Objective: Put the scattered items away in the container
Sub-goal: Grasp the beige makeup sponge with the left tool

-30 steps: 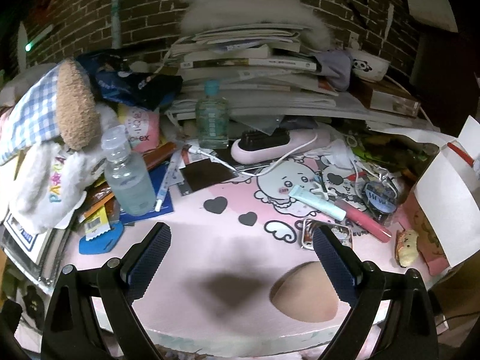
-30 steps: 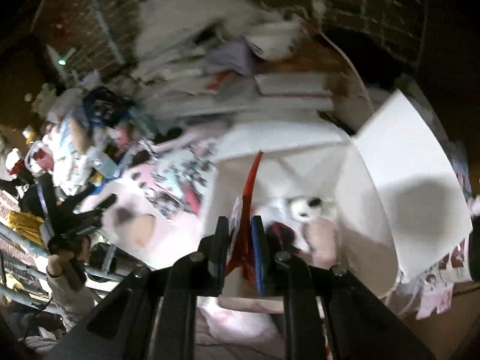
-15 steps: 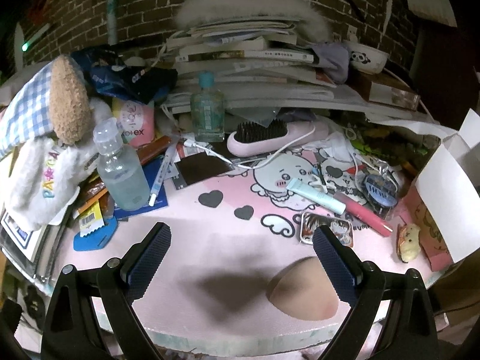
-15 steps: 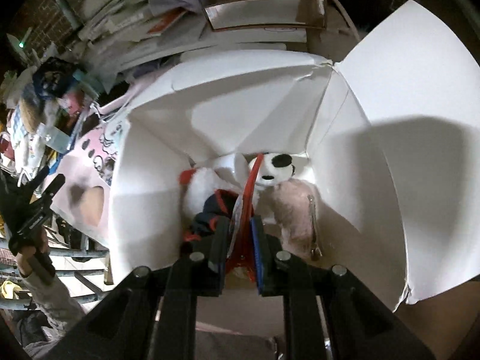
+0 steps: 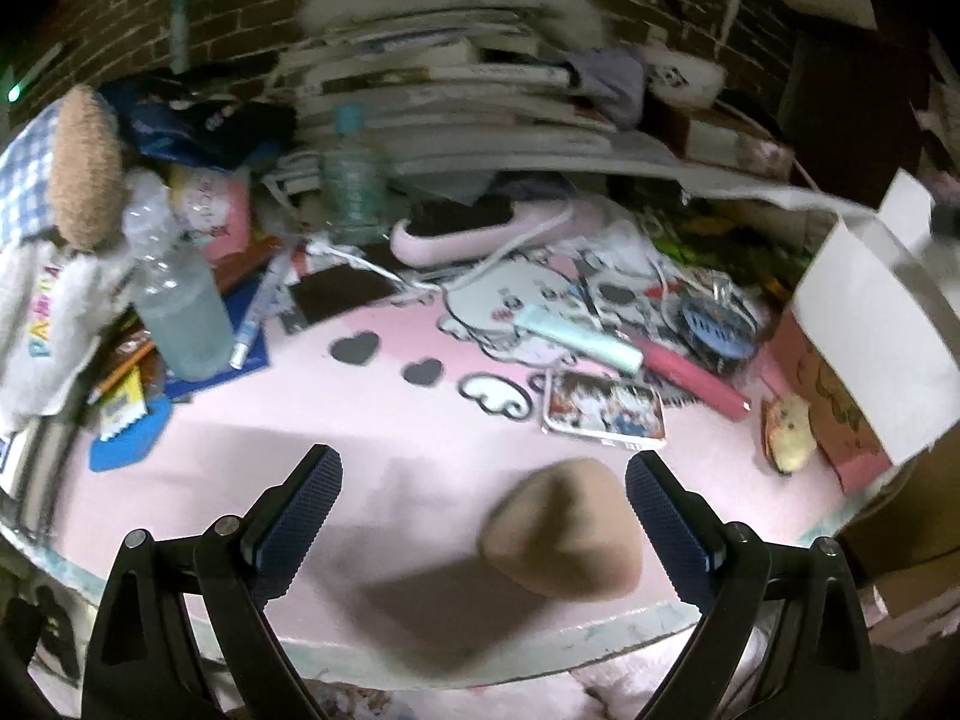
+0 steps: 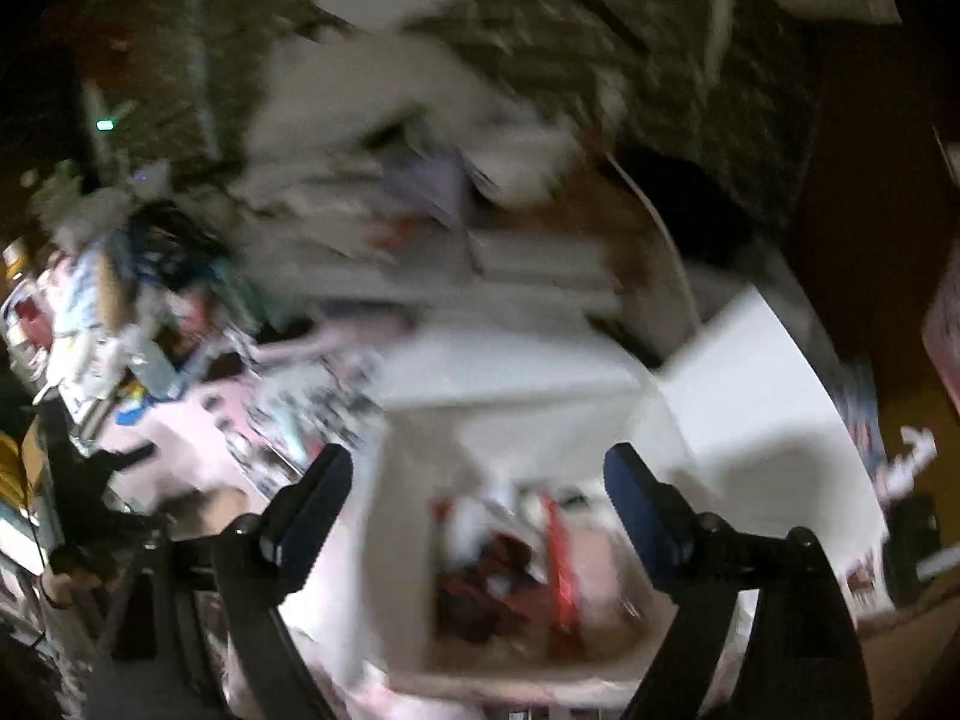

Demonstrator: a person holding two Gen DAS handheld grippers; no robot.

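My left gripper (image 5: 483, 495) is open and empty above the pink mat (image 5: 252, 444). Scattered ahead lie a clear bottle (image 5: 180, 312), a photo card (image 5: 605, 409), a mint tube (image 5: 579, 341), a pink pen (image 5: 696, 377) and a pink hairbrush (image 5: 480, 227). The white box (image 5: 876, 324) stands at the mat's right edge. In the blurred right wrist view, my right gripper (image 6: 477, 495) is open over the white box (image 6: 756, 396). A red flat item (image 6: 561, 564) lies inside with plush toys (image 6: 480, 546).
A stack of books and papers (image 5: 456, 96) fills the back against the brick wall. A plush toy (image 5: 66, 204) and bags crowd the left. A small yellowish toy (image 5: 789, 432) sits beside the box. A tan patch (image 5: 564, 540) marks the mat near its front edge.
My right gripper has opened and let go of the red flat item, which now lies in the box, and it has pulled back upward. The left gripper has shifted slightly left and stays open.
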